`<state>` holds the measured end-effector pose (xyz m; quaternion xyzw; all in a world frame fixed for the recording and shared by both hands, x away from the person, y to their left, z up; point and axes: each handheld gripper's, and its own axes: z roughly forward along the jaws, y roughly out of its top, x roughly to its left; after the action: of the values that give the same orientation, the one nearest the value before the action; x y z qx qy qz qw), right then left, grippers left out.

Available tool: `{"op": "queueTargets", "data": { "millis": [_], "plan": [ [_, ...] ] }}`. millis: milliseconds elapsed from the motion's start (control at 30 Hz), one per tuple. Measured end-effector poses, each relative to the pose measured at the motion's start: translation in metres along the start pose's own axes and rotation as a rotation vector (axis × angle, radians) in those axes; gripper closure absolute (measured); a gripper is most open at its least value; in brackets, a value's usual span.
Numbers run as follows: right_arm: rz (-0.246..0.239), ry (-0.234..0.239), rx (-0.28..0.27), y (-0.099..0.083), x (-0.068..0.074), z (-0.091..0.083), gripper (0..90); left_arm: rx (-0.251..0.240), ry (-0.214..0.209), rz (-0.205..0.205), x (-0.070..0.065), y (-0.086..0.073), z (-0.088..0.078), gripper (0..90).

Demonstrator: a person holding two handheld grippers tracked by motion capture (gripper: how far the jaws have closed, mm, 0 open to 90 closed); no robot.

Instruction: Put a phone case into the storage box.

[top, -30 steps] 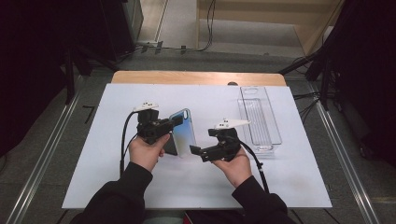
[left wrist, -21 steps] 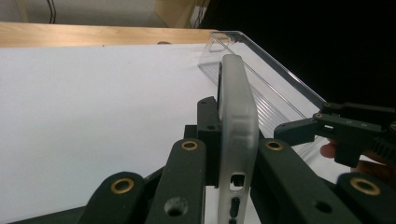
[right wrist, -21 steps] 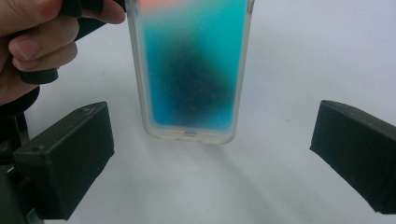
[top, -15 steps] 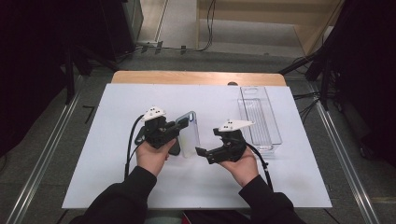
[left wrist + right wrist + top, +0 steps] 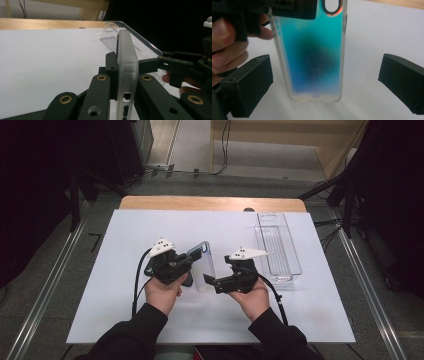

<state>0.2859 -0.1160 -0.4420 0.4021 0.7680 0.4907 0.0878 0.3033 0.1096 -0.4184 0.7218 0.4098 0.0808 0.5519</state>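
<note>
At centre-left of the high view, my left claw is clamped on the phone case, holding it on edge above the tabletop. Its long axis runs toward the frame's top, camera cutout farthest away. To the right, my right claw stands apart around the case's near end, ungripped; the clear tray at far right may come next.

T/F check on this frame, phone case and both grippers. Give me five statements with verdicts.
1. The left gripper is shut on the phone case. True.
2. The right gripper is clamped on the case. False: its jaws stand open, one on each side of the case and clear of it.
3. The case lies inside the clear tray. False: it is held up between the two grippers, apart from the tray.
4. In the right gripper view the case looks turquoise-blue with a frosted rim. True.
5. The table top is white. True.
</note>
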Motion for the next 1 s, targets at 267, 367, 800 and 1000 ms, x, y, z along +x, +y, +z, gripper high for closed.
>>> {"op": "queueTargets", "data": {
  "millis": [267,367,800,1000],
  "plan": [
    [0.006,0.002,-0.027,0.002,0.007,0.004,0.0,0.021,-0.019,-0.015,-0.009,-0.004,0.003,85.6],
    [0.015,0.006,-0.028,0.002,0.009,0.006,0.0,0.030,-0.025,-0.023,-0.013,-0.004,0.002,85.6],
    [-0.004,-0.019,-0.050,0.000,0.020,0.009,5.1,0.035,-0.038,-0.021,-0.025,-0.007,0.002,85.5],
    [-0.046,-0.036,-0.076,0.000,0.024,0.005,14.6,0.033,-0.051,-0.032,-0.024,-0.006,0.001,85.4]
  ]
}}
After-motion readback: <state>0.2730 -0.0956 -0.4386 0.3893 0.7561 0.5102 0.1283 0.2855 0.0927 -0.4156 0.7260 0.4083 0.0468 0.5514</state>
